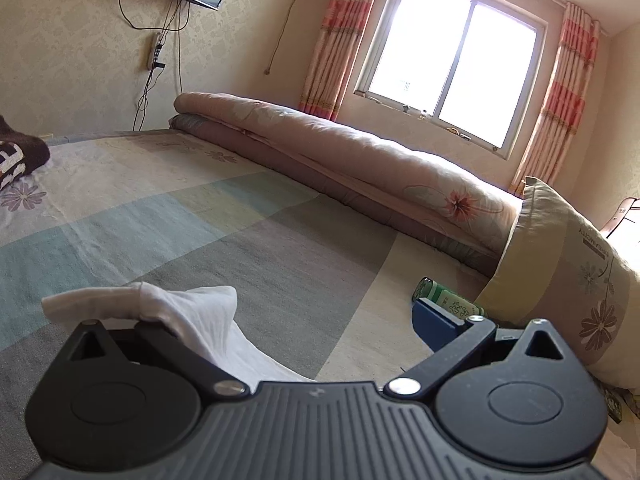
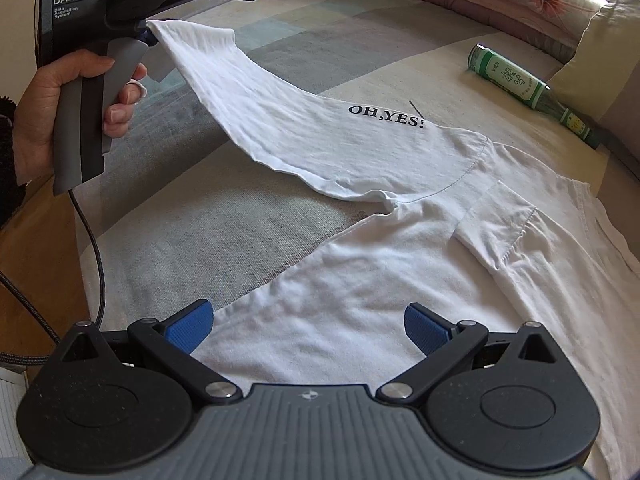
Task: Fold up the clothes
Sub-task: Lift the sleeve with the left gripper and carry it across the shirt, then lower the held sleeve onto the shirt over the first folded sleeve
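Fingers, left: the left gripper [image 2: 150, 34] is clamped on the cuff of a sleeve [image 2: 256, 96]; in its own view the white cloth bunches over one finger while the other blue pad [image 1: 436, 320] stands clear, so the pinch itself shows only from the right wrist view.
Fingers, right: the right gripper [image 2: 308, 326] is spread wide and holds nothing, hovering over the lower body of the shirt [image 2: 360, 292].
Hand: a hand [image 2: 60, 108] wraps the left gripper's handle.
Shirt position: it lies flat on the bed [image 2: 192, 232], except the one sleeve, lifted clear of the sheet.
Direction: the body's long axis runs from the right gripper away toward the collar on the right; the raised sleeve stretches out to the left, roughly across that axis.
Step in hand: probably the sleeve fold, just begun.
Next move: likely carry the cuff over the body and lay it flat, with the right gripper pinning the cloth.
Nearby: a green bottle [image 2: 524, 88] lies on the bed beside the shoulder, apart from the shirt.
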{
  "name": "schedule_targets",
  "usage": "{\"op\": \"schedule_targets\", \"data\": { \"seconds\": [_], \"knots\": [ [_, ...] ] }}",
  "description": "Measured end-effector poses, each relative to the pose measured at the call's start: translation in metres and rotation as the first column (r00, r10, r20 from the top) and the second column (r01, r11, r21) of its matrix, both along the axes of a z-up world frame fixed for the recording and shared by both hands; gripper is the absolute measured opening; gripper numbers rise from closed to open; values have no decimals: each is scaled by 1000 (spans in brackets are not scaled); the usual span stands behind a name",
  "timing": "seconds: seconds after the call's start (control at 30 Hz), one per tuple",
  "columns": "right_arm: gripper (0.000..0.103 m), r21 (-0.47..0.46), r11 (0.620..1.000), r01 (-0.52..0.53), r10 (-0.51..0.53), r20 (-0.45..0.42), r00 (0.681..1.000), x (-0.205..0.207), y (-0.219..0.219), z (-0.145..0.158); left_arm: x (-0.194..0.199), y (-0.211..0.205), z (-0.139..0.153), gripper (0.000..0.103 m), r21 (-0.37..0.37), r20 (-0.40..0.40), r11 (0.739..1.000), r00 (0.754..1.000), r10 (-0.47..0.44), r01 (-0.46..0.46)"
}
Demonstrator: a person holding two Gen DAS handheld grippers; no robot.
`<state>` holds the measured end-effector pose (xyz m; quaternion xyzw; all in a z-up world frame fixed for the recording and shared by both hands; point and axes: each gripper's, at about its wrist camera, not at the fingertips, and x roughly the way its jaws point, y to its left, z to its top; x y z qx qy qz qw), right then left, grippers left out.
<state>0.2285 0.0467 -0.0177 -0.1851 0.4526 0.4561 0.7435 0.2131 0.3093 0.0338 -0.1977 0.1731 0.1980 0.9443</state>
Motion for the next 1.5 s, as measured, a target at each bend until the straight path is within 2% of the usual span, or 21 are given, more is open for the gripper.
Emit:
{"op": "schedule_targets", "data": {
  "seconds": [0.23, 0.37, 0.47, 0.73, 0.97, 1.2, 1.5],
  "knots": [
    [103, -33, 999, -10, 8, -48, 999, -4, -29, 3, 16, -28, 19, 102, 21, 28, 999, 998, -50, 50],
    [103, -110, 994, -18, 11, -68, 998, -8, -44, -3, 30, -46, 29, 102, 31, 40, 996, 996, -84, 83],
    [103, -124, 992, -10, -2, -94, 996, -7, -59, -5, 40, -62, 34, 102, 36, 46, 993, 993, -111, 110],
    [103, -52, 996, 72, -75, -53, 996, 4, -101, 12, 67, -110, 41, 102, 46, 49, 982, 981, -186, 184],
    [103, -47, 991, 122, -124, -29, 992, 12, -134, 19, 82, -149, 48, 102, 28, 61, 976, 974, -219, 218],
    [103, -55, 988, 147, -150, -57, 987, 11, -166, 14, 98, -187, 50, 102, 33, 45, 961, 960, -276, 274],
    [103, -91, 981, 172, -179, -80, 981, 6, -209, 4, 118, -240, 38, 102, 12, 29, 935, 934, -355, 355]
  ]
}}
